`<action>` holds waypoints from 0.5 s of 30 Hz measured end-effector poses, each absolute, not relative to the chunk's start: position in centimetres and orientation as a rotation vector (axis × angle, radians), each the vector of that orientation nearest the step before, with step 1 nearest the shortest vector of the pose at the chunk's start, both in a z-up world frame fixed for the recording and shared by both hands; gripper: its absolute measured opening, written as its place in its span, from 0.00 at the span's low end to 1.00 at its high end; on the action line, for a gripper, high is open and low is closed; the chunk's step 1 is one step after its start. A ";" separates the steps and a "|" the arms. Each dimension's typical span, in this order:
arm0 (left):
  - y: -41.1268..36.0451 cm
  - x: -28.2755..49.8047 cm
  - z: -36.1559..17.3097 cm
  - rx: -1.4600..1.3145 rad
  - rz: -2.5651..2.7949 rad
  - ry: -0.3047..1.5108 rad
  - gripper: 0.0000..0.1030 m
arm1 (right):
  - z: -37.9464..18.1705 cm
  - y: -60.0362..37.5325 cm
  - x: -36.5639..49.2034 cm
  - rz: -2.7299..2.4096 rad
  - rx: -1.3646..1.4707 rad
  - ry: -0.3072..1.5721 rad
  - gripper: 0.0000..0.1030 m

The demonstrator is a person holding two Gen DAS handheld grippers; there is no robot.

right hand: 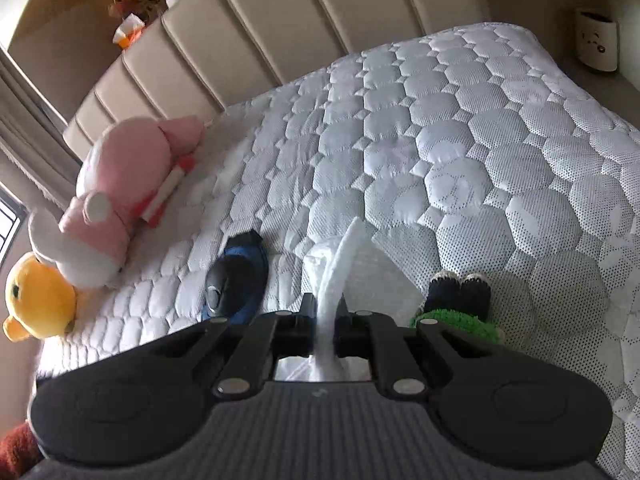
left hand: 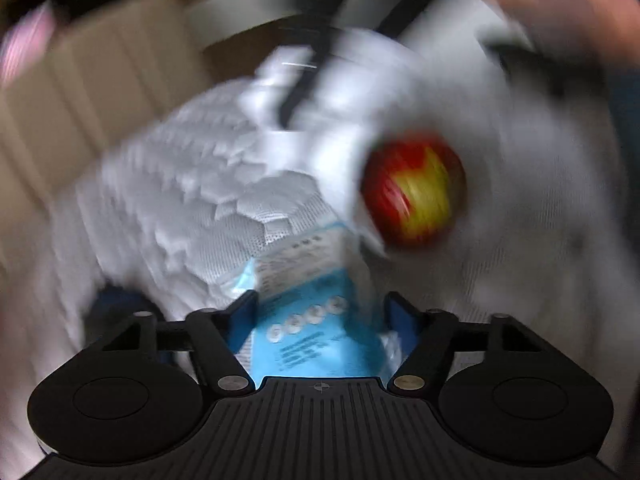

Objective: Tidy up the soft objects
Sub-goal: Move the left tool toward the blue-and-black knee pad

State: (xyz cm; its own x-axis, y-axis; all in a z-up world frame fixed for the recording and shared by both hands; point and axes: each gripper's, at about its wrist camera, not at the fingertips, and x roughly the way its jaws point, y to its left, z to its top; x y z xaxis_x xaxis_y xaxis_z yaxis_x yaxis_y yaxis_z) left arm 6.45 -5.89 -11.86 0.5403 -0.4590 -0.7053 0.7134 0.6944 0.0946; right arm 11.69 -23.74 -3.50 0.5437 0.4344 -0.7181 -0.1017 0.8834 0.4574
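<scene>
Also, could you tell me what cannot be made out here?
Left wrist view, motion blur: what the red-and-yellow round thing is; whether the left gripper presses the blue packet.
Right wrist view: green knitted item, partly behind the right gripper; yellow plush, cut by the left edge.

A white quilted mattress (right hand: pixel 460 148) with a hexagon pattern fills most of the right wrist view. Behind it stands a beige padded headboard (right hand: pixel 256 32). On the far right, on the floor, there is a small cream container (right hand: pixel 597 40), perhaps a bin. At the left edge hangs a curtain (right hand: pixel 28 136), with a window (right hand: pixel 8 224) beside it.
</scene>
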 end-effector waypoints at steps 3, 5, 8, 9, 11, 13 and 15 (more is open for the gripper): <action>-1.1 10.3 -10.4 -0.116 -0.695 0.847 0.60 | -2.9 -24.7 11.6 0.298 0.427 0.922 0.09; 2.0 11.9 -10.5 -0.349 -0.606 0.875 0.61 | -2.9 -24.8 11.6 0.281 0.406 0.922 0.09; 5.4 12.8 -10.6 -0.448 -0.419 0.920 0.74 | -3.4 -23.9 11.5 0.311 0.371 0.952 0.09; 6.1 12.9 -10.5 -0.459 -0.395 0.932 0.79 | -3.4 -23.5 11.5 0.360 0.396 0.958 0.09; 6.9 12.6 -10.0 -0.465 -0.369 0.959 0.91 | -3.4 -23.2 11.4 0.571 0.585 0.949 0.09; 7.2 12.6 -9.5 -0.441 -0.323 0.981 0.91 | -3.5 -22.8 11.6 0.693 0.710 0.950 0.09; 7.8 12.9 -9.7 -0.447 -0.298 0.990 0.92 | -4.0 -21.5 11.7 0.632 0.572 1.005 0.10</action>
State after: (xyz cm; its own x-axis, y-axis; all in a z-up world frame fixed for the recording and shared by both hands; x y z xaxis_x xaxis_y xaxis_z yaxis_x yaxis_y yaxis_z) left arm 12.85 7.82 -9.74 0.5195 -0.4375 -0.7340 0.0400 0.8705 -0.4905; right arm 11.71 -21.47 -3.99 0.3916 0.7123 -0.5824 -0.2161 0.6865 0.6943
